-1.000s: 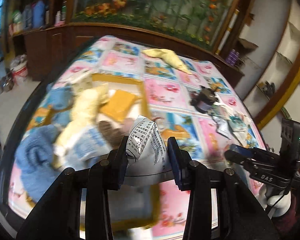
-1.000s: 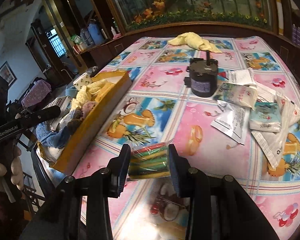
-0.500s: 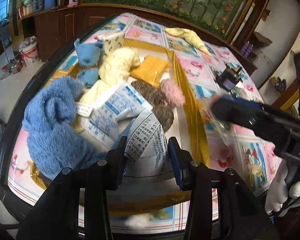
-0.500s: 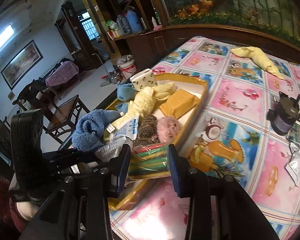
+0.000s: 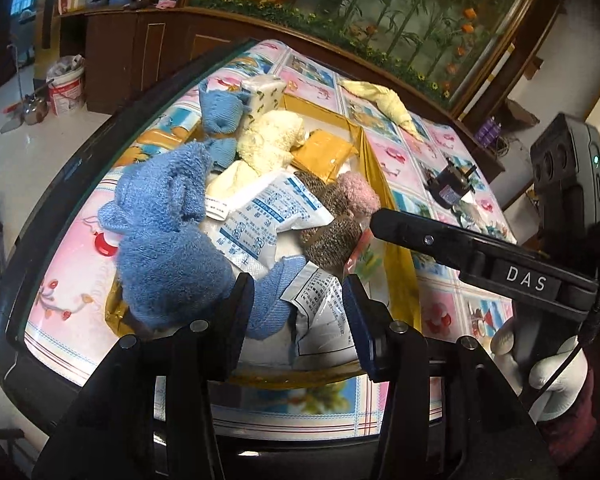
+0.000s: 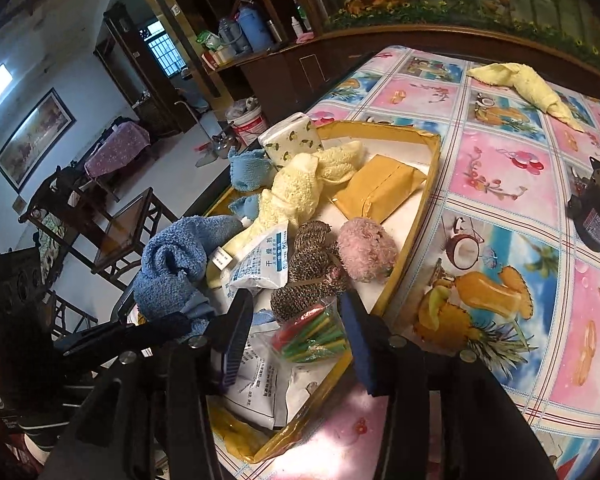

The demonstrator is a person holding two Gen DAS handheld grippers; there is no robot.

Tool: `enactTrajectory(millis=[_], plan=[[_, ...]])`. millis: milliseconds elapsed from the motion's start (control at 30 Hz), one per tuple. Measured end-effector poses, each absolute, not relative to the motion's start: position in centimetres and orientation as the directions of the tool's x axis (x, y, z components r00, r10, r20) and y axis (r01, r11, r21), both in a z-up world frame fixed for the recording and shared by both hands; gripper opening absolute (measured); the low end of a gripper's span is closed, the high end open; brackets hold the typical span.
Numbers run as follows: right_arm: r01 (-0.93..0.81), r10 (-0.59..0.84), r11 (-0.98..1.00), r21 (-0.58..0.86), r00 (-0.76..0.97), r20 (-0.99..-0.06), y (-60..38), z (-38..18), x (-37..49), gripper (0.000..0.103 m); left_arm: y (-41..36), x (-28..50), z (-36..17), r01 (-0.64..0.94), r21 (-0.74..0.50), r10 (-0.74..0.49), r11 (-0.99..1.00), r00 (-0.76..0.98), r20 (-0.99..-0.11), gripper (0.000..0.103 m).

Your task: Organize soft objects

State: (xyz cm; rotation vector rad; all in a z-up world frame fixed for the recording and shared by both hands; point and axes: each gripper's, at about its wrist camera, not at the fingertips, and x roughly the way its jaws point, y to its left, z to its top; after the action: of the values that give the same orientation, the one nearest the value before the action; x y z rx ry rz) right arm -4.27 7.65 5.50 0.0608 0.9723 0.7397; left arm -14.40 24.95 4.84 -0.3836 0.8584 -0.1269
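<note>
A gold-rimmed tray [image 5: 396, 240] [image 6: 424, 200] holds blue towels [image 5: 160, 232], a cream towel [image 5: 268, 140], a mustard packet [image 6: 376, 192], woolly balls [image 6: 312, 264] and white sachets. My left gripper [image 5: 298, 312] is open above the tray's near end; a white printed sachet [image 5: 320, 312] lies between its fingers, released. My right gripper [image 6: 296, 328] is open too; the clear bag of coloured strips [image 6: 312, 336] lies in the tray between its fingers. The right gripper's finger [image 5: 460, 252] crosses the left wrist view.
A yellow cloth [image 6: 528, 88] lies at the table's far side. A black motor [image 6: 596, 216] and loose packets sit to the right on the patterned tablecloth. The table's dark edge [image 5: 60, 184] runs along the left, with chairs [image 6: 100, 216] and floor beyond.
Both grippers moved over the tray and opened. The white sachet and the bag of coloured strips have dropped from them into the tray.
</note>
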Motion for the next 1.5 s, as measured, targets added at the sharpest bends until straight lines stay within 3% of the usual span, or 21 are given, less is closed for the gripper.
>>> enactTrajectory(millis=[233, 333, 600, 733, 933, 1133, 1300, 1367, 1433, 1500], plan=[[-0.497, 0.591, 0.781, 0.378, 0.395, -0.703, 3.1, 5.5, -5.3, 0.046, 23.9, -15.2, 6.6, 0.004, -0.451, -0.333, 0.892, 0.680, -0.653, 0.046], [-0.442, 0.551, 0.820, 0.363, 0.436, -0.712, -1.0, 5.3, -5.2, 0.046, 21.9, -15.5, 7.6, 0.063, -0.437, -0.360, 0.897, 0.678, -0.641, 0.054], [-0.126, 0.225, 0.974, 0.188, 0.618, -0.753, -14.0, 6.6, 0.4, 0.047, 15.6, -15.6, 7.7, 0.217, -0.384, -0.430, 0.897, 0.622, -0.654, 0.057], [-0.047, 0.098, 0.995, 0.087, 0.601, -0.794, -16.0, 6.2, 6.2, 0.047, 13.8, -15.6, 7.4, 0.241, -0.366, -0.435, 0.899, 0.596, -0.675, 0.057], [-0.015, 0.108, 0.993, 0.116, 0.488, -0.866, -16.0, 2.6, 11.3, 0.039, 13.4, -15.4, 7.2, 0.230, -0.351, -0.417, 0.908, 0.589, -0.692, 0.057], [-0.120, 0.104, 0.991, 0.054, 0.458, -0.883, -13.3, 2.1, 8.9, 0.038, 13.3, -14.5, 6.5, 0.220, -0.362, -0.420, 0.906, 0.571, -0.705, 0.057], [-0.260, 0.261, 0.949, 0.176, 0.344, -0.902, -10.0, 1.2, 5.0, 0.038, 12.3, -14.5, 6.2, 0.246, -0.360, -0.436, 0.900, 0.551, -0.712, 0.057], [-0.315, 0.396, 0.899, 0.305, 0.282, -0.874, -9.5, 2.0, 3.6, 0.038, 12.2, -14.7, 6.5, 0.252, -0.351, -0.431, 0.902, 0.555, -0.711, 0.057], [-0.326, 0.469, 0.871, 0.367, 0.336, -0.816, -10.5, 4.0, 2.8, 0.038, 12.3, -14.9, 6.6, 0.250, -0.349, -0.428, 0.903, 0.562, -0.708, 0.057], [-0.288, 0.353, 0.928, 0.235, 0.484, -0.801, -11.7, 6.2, 2.5, 0.039, 12.4, -14.8, 6.5, 0.243, -0.351, -0.426, 0.904, 0.564, -0.707, 0.057]])
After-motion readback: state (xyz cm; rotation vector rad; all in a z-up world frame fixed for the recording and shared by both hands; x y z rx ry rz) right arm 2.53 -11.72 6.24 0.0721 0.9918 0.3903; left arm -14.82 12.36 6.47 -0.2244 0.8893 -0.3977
